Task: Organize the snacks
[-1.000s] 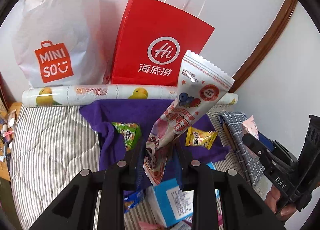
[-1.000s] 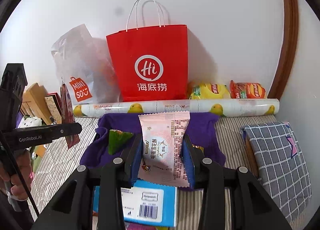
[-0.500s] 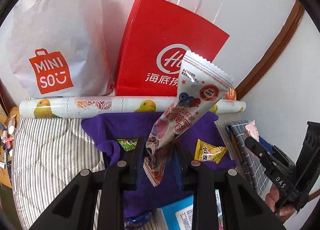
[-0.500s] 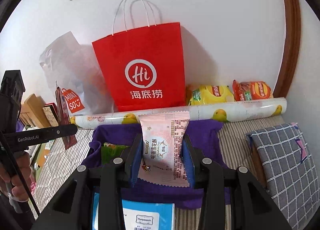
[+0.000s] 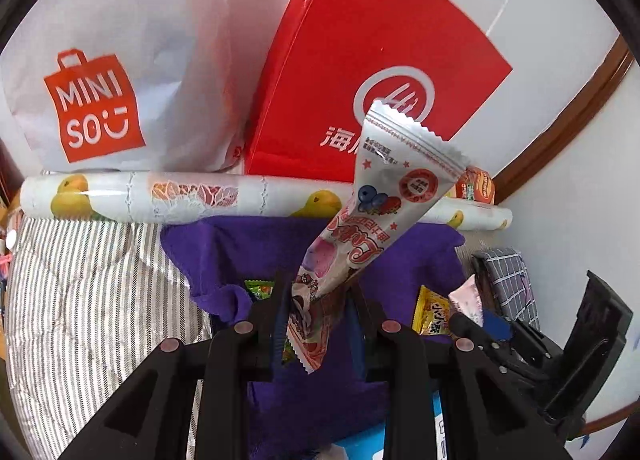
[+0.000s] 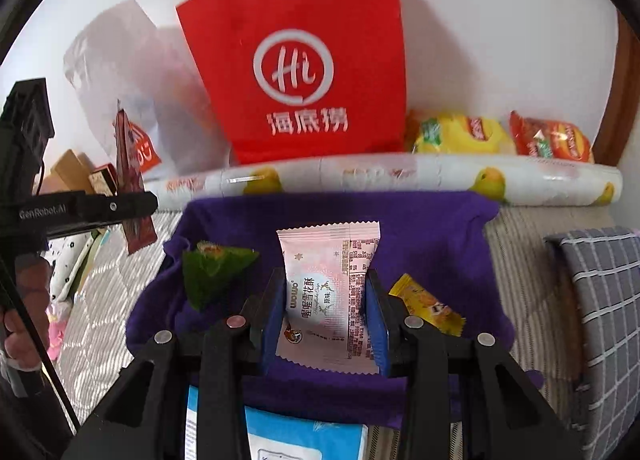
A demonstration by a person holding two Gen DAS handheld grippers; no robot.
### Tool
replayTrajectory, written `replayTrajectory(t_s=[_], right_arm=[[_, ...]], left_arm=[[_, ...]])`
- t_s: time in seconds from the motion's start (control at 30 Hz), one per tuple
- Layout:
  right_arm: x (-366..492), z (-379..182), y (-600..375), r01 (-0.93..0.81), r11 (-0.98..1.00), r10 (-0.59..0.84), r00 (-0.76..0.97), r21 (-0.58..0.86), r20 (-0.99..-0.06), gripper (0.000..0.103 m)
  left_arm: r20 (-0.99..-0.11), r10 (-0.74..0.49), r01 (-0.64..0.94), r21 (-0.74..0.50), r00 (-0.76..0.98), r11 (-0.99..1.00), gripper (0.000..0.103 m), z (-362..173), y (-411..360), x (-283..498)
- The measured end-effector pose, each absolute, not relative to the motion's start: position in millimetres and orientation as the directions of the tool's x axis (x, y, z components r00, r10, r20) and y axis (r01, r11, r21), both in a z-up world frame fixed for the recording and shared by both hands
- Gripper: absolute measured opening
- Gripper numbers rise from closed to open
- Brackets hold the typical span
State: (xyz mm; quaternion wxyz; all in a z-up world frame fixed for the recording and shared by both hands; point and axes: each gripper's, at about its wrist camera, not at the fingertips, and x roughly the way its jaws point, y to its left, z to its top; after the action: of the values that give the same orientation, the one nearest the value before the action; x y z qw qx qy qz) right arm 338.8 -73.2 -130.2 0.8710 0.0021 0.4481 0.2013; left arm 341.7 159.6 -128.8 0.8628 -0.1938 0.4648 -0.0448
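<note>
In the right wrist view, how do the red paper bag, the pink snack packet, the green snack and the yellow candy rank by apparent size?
1. red paper bag
2. pink snack packet, though nearness to the camera enlarges it
3. green snack
4. yellow candy, close to the green snack, so this order is unsure

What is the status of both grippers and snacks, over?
Left hand-held gripper shut on long snack packet. Right hand-held gripper shut on pink snack packet. Both above purple cloth; nothing in the way.

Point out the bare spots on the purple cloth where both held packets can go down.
Free: the back strip of the purple cloth, between the printed paper roll and the pink snack packet. Also the front edge, ahead of the blue box. Crowded: the green triangular packet on one side, the yellow candy wrapper on the other.
</note>
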Motion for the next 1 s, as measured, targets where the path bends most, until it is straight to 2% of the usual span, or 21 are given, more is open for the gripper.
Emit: replayTrajectory(t_s=[0.4,0.83,0.93,1.0], right_arm=[[346.6,-160.6,-73.3,-0.345,0.923,0.321,0.448,0.170,-0.834,0.038],[346.9,-165.7,-68.8,-0.358,0.924,0.294,0.434,0.136,-0.852,0.039],[346.4,-163.0,-68.4,-0.370,0.920,0.299,0.443,0.131,-0.845,0.041],[344.4,-158.6,-68.5,-0.377,0.917,0.306,0.455,0.130,-0.836,0.049]], left_arm=[[-0.835,-0.255,-0.144,-0.365,0.487,0.920,0.025,-152.3,157.7,342.5],[-0.869,-0.282,-0.190,-0.382,0.406,0.904,0.025,-188.8,154.9,330.6],[-0.870,-0.288,-0.191,-0.387,0.401,0.902,0.025,-192.7,154.0,330.8],[-0.873,-0.285,-0.190,-0.381,0.395,0.905,0.025,-195.3,154.6,329.5]])
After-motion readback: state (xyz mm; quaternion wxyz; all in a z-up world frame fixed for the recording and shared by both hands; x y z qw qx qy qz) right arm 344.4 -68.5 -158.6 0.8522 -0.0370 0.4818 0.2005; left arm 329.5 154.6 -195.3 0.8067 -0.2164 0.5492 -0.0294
